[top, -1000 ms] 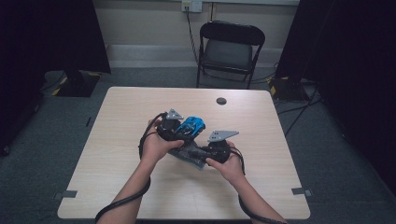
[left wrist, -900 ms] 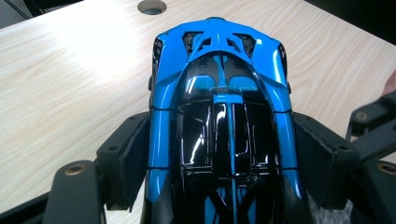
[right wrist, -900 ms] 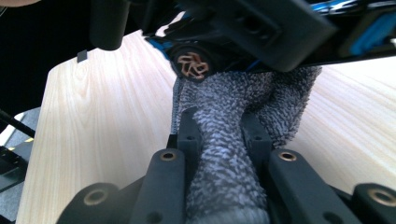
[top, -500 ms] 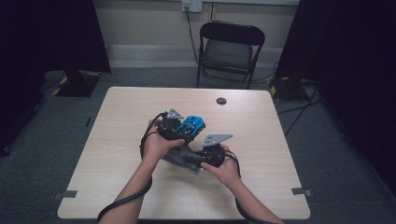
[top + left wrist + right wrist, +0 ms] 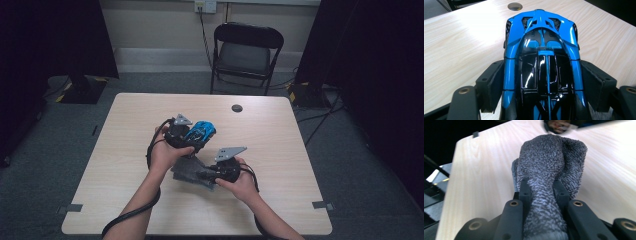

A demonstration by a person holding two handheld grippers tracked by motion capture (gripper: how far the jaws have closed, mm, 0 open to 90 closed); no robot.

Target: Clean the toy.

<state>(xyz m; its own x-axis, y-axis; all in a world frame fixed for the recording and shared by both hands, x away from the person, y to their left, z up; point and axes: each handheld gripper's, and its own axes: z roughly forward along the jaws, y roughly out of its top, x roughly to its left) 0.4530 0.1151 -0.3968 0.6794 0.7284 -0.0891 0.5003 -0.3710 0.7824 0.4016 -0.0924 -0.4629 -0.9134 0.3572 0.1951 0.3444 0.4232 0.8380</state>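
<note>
While the left gripper (image 5: pixel 192 136) clamps a blue and black toy car (image 5: pixel 541 62) by its flanks, jaws set wide with a pad flat against each side, the car sits above the middle of the table (image 5: pixel 280 150), a little toward the far edge, nose pointing at the far right corner. Left gripper view: car runs lengthwise between the jaws, glossy black roof up, small round hole (image 5: pixel 515 6) in the tabletop just past its far end. Right gripper (image 5: pixel 541 188) has jaws pinched narrow on a grey terry cloth (image 5: pixel 551 162), fabric bunched between the pads and bulging out in front. High view: cloth (image 5: pixel 187 172) lies near the table's centre, toward the near edge, just below the car, right gripper (image 5: pixel 212 175) on its right side. Folding chair (image 5: pixel 245 55) beyond the far edge.
</note>
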